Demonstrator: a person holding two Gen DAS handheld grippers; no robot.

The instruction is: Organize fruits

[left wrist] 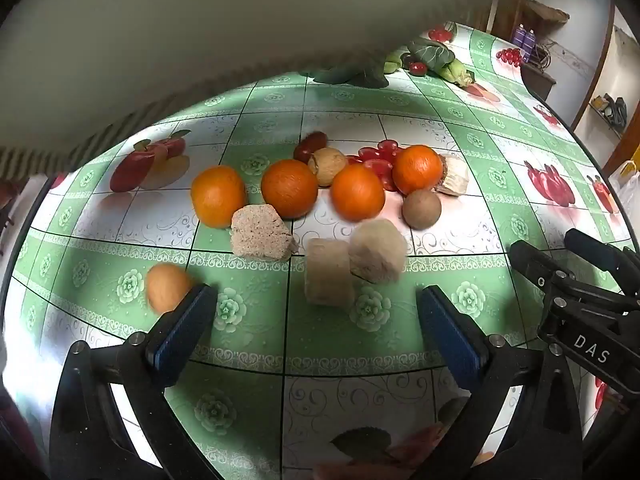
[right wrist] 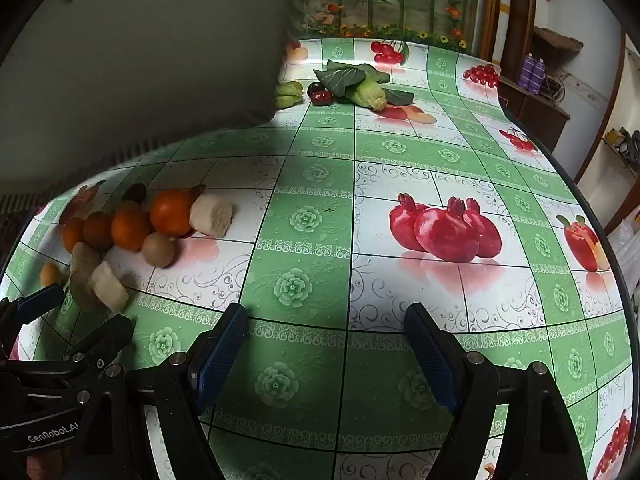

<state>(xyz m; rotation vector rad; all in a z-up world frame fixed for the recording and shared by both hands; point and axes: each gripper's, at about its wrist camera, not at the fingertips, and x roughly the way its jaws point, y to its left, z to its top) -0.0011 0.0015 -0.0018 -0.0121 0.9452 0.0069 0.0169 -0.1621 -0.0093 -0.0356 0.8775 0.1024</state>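
Several oranges [left wrist: 289, 188] lie in a row mid-table with a walnut [left wrist: 327, 165], a kiwi [left wrist: 421, 208], a dark red fruit [left wrist: 310, 145] and several beige porous chunks [left wrist: 329, 271]. A small pale orange fruit [left wrist: 167, 287] lies just past my left fingertip. My left gripper [left wrist: 318, 320] is open and empty, just short of the chunks. My right gripper [right wrist: 326, 346] is open and empty over bare tablecloth, to the right of the pile [right wrist: 132, 228]; its fingers [left wrist: 540, 268] show in the left wrist view.
The table wears a green and white fruit-print cloth [right wrist: 304, 216]. At the far end lie a corn cob [right wrist: 370, 94], leafy greens [right wrist: 340, 76], green fruit [right wrist: 288, 94] and dark red fruits [right wrist: 320, 94]. A grey wall [right wrist: 140, 60] borders the left side.
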